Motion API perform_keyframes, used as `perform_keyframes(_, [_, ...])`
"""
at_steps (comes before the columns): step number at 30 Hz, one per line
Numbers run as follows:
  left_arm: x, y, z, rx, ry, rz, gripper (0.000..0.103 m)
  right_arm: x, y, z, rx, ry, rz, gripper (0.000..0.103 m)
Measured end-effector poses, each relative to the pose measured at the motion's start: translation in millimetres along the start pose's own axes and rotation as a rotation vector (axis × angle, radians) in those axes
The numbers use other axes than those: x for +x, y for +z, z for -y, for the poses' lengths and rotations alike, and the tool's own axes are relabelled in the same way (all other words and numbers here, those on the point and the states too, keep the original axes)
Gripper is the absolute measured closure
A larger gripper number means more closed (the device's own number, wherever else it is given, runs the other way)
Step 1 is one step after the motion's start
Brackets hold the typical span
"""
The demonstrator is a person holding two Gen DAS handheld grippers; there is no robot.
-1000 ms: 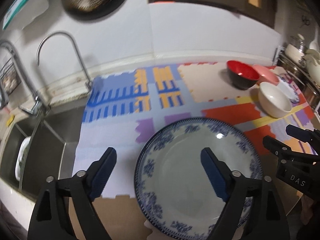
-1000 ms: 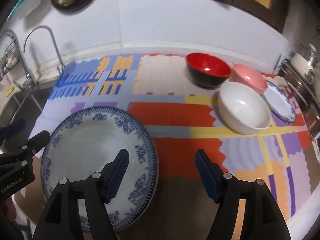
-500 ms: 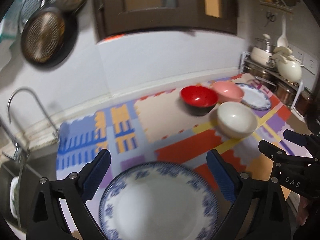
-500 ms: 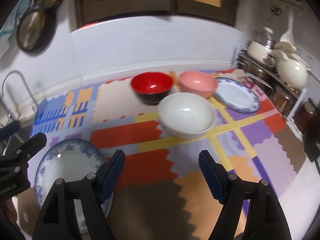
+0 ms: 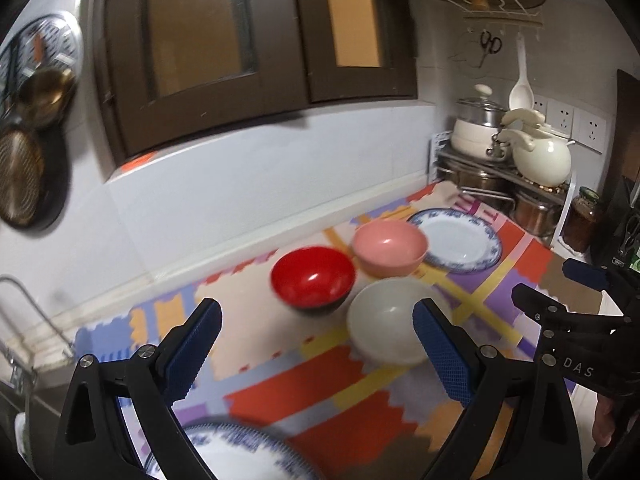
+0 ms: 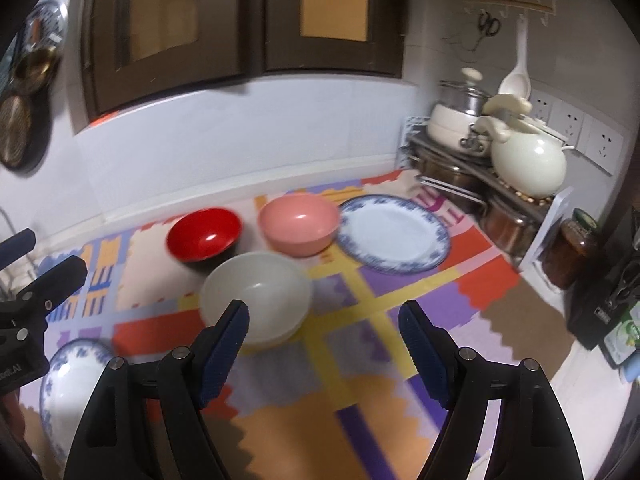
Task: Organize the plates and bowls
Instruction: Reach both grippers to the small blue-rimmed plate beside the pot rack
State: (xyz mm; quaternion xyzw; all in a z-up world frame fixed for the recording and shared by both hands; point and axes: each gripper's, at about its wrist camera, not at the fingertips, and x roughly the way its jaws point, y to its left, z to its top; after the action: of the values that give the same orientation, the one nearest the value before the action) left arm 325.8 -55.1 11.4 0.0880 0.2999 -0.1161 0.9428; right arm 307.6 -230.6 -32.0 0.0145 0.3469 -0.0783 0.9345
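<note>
- Moved: since a second ago both wrist views have lifted off the large blue-and-white patterned china plate [image 5: 240, 456] at the near left and swung toward the far right of the tabletop [image 6: 304, 432]. That plate now shows only at the bottom edge of the left view and the lower left corner of the right view.
- Left gripper [image 5: 316, 356]: jaws spread wide and empty, having just been opening further; nothing lies between them. We see bowls beyond them, not within them.
- Right gripper [image 6: 324, 344]: jaws likewise parted and empty, just been opening; only the patchwork foam mat [image 6: 404, 280] lies beyond the gap.
- Items awaiting sorting, all resting on the mat:
  - glossy red bowl with black outside [image 5: 313, 280], behind and left of the white one.
  - pale pink plastic bowl [image 5: 389, 247], just beside the red bowl, its rim meeting the smaller plate in the view.
  - plain white bowl [image 5: 390, 320], nearest us, close in front of the other two.
  - smaller blue-rimmed white plate [image 6: 394, 233], far right, near the metal pot rack [image 6: 472, 184].
- Judgement: we read the large plate as set down and released; the bowls or the second plate look to be the next pickup, and nothing is yet stacked.
</note>
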Motion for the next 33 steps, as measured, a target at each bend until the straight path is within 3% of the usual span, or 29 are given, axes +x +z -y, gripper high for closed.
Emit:
perform_keyframes(10, [39,34,58,0.005,-0.051,-0.007,0.005,25,24,65,0.040,-0.046,0.025,0.025])
perform_keyframes(19, [89,69,96,0.071,-0.095,-0.055,0.009,52,45,106,0.072,-0.063,0.025,0.025])
perform_keyframes(25, [134,98,108,0.122,-0.175,-0.089,0.011,83,61,133,0.168,-0.082,-0.007,0.025])
perform_keyframes(28, [167,112,114,0.154,-0.242,-0.145,0.013,102,68,145,0.229,-0.093,-0.027,0.025])
perform_keyframes(33, [210,124,123,0.222,-0.277,-0.187,0.017,132,78,157,0.283,-0.134,-0.052,0.025])
